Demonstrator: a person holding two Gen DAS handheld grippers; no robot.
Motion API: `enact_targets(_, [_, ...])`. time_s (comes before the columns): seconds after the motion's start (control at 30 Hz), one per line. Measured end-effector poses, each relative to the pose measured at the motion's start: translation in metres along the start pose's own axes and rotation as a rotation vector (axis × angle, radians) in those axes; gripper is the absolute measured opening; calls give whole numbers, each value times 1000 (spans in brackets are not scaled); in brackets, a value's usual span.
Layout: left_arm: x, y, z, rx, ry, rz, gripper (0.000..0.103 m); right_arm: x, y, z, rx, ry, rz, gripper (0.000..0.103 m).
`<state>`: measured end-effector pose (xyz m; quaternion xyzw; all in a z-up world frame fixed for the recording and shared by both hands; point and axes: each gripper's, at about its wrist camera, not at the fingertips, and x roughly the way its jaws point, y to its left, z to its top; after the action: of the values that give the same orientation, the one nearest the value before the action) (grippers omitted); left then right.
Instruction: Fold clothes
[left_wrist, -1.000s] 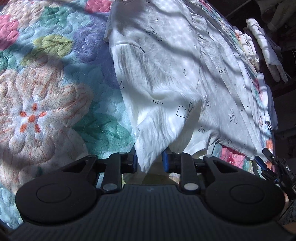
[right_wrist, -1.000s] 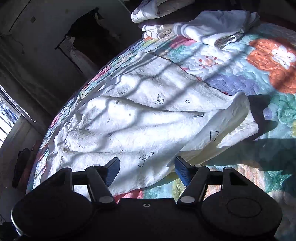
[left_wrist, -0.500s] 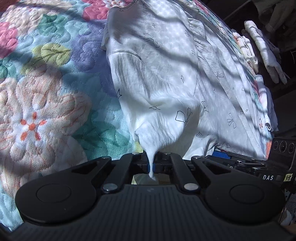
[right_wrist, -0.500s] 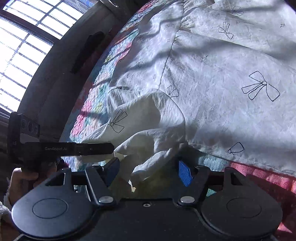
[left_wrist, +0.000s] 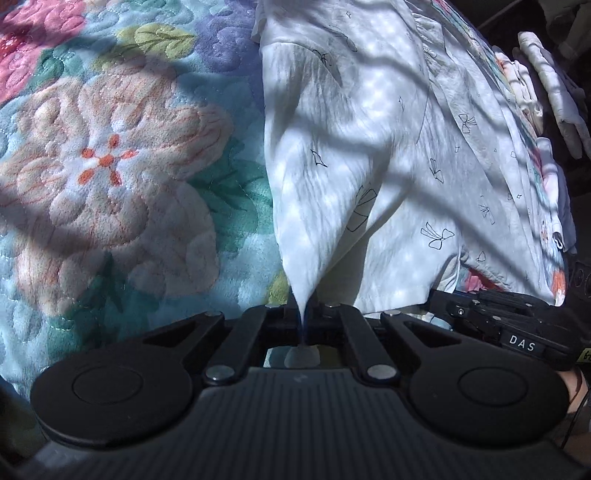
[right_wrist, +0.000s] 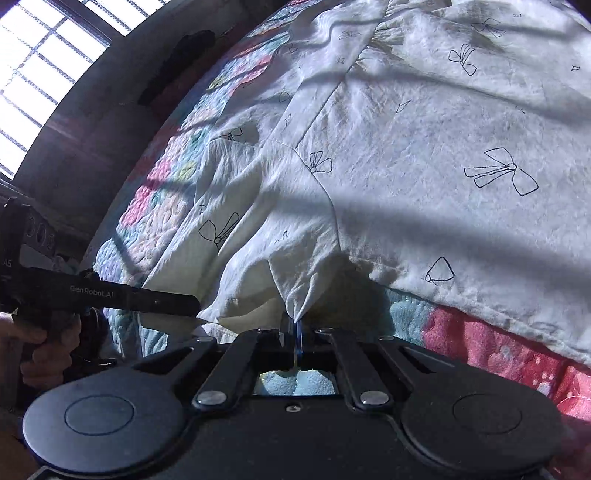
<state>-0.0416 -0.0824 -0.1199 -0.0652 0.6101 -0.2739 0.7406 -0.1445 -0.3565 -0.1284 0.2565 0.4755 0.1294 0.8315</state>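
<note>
The white garment (left_wrist: 369, 155), printed with small bow outlines, lay spread across the flowered quilt (left_wrist: 110, 177) on the bed, most of it flat but creased, with no completed fold visible. Its near edge was gathered into two peaks. The left gripper (left_wrist: 303, 321) was clamped on one peak, the cloth pinched tight between the pads. The right gripper (right_wrist: 295, 328) was clamped on a second peak of the same hem, just beside the first. Judged from this, the task stood at the pick-up stage: both corners secured, the lift and first fold not yet made. At the far right, pale items (left_wrist: 546, 81) lay stacked; these were possibly clothes already folded, though shadow made that uncertain.
</note>
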Motion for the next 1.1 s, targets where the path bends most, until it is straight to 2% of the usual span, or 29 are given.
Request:
enact_targets(0.1, [-7,2,0,-9,-17,4,1,-6,-3,0,6,4,18,4])
enact_targets(0.2, [-12,2,0,-12,-45,34,1,-8,-7,-3,33,0,82,4])
enact_targets(0.33, [-34,-2,-6,40,-111,111,1,-7,15,-3,-95,29,125,4])
enact_targets(0.43, [-30,13,-10,-29,-60,92,1,-1,23,-4,-150,64,99,4])
enact_targets(0.53, [-15,22,-12,-88,-9,92,1,9,14,-5,-118,97,76,3])
enact_targets(0.6, [-17,19,-9,-65,-14,95,2,2,11,-5,-107,73,74,7])
enact_targets(0.67, [-24,13,-6,-31,-34,104,5,-16,10,-6,-104,2,29,14])
enact_targets(0.73, [-35,6,-1,6,-64,110,12,-38,4,-9,-74,-80,-15,36])
enact_targets(0.77, [-40,4,1,19,-81,113,27,-51,1,-11,-50,-126,-40,40])
enact_targets(0.8, [-46,1,3,34,-99,122,46,-66,-4,-14,-17,-176,-66,47])
enact_targets(0.83, [-52,-3,5,54,-115,138,53,-79,-9,-18,13,-216,-86,48])
enact_targets(0.93, [-66,-17,10,124,-138,196,59,-110,-14,-23,101,-282,-198,58])
enact_targets(1.0, [-72,-24,15,151,-132,206,66,-126,-14,-26,145,-304,-282,61])
enact_targets(1.1, [-82,-41,25,195,-134,199,72,-151,-14,-27,192,-334,-385,67])
